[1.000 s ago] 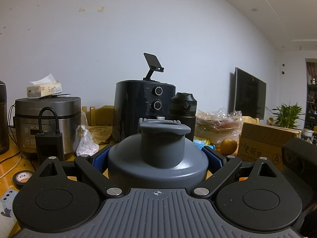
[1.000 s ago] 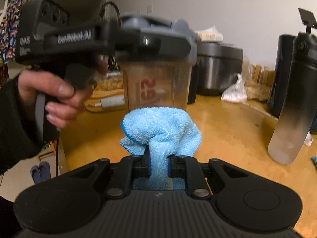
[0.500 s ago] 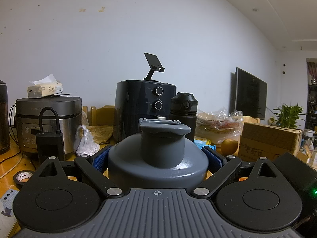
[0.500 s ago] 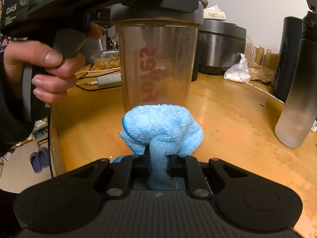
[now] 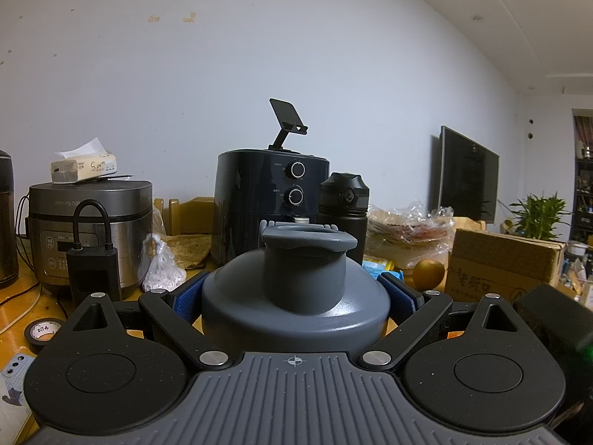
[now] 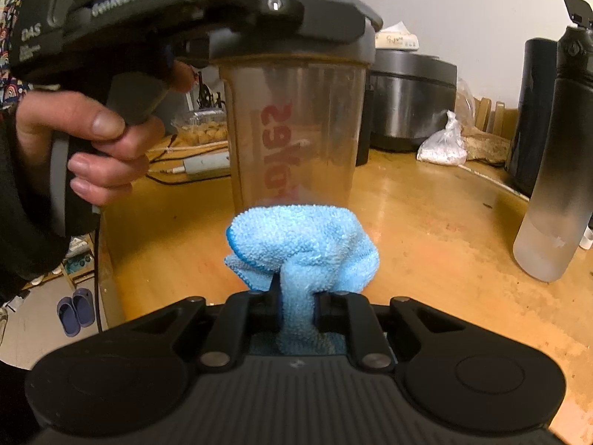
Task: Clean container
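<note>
Right wrist view, nearest first: the right gripper (image 6: 296,306) has its jaws clamped tight on a bunched sky-blue microfibre cloth (image 6: 302,243), whose puffed wad bulges out ahead of the fingertips, presumably so soft cloth and not hard plastic meets the surface to be wiped. Just beyond the wad, apparently touching it or nearly so, stands the task's thing, a clear plastic shaker cup with red lettering and a grey screw lid (image 6: 296,129); whether its base rests on the glossy wooden table (image 6: 426,222) or hangs just above it I cannot tell, as the cloth hides it. The left gripper (image 6: 274,18), held in a person's hand (image 6: 92,148), grips the cup by the lid, seemingly to steady it against the wiping push. The left wrist view confirms this: blue-padded fingers (image 5: 187,294) press against both sides of the lid's dome, so those jaws are closed on the cup. My judgement is that the lower outer wall is being wiped. Farther back a black-to-frosted water bottle (image 6: 556,170) stands well to the right, and a steel rice cooker (image 6: 411,104) sits by the wall.
</note>
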The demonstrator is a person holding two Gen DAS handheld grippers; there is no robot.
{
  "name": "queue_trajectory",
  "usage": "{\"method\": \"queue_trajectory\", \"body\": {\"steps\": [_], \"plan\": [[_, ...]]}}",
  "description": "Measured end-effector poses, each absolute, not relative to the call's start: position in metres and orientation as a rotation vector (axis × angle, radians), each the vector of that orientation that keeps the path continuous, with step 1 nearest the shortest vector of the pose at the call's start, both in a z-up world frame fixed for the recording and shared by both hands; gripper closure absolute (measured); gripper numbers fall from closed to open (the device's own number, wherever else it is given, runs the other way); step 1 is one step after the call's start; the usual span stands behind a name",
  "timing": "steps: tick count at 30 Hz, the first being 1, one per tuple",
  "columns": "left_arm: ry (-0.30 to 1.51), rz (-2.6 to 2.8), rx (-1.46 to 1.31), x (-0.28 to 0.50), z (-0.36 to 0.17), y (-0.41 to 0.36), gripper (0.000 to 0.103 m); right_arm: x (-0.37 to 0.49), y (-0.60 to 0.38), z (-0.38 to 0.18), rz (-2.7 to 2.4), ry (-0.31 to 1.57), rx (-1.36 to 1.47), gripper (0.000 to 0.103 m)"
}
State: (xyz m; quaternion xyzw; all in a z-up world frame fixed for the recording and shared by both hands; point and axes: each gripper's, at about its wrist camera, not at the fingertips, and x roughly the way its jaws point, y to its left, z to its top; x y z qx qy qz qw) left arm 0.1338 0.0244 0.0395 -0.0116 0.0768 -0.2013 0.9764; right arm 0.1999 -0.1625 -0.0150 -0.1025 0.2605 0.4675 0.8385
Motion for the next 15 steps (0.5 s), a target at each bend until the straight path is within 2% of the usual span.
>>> {"method": "queue_trajectory", "body": {"steps": [15], "plan": [[0.156,-0.407,-0.025,0.133,0.041,0.024,0.007,0.180,-0.175,0.015,1.006,0.325,-0.111,0.095]]}}
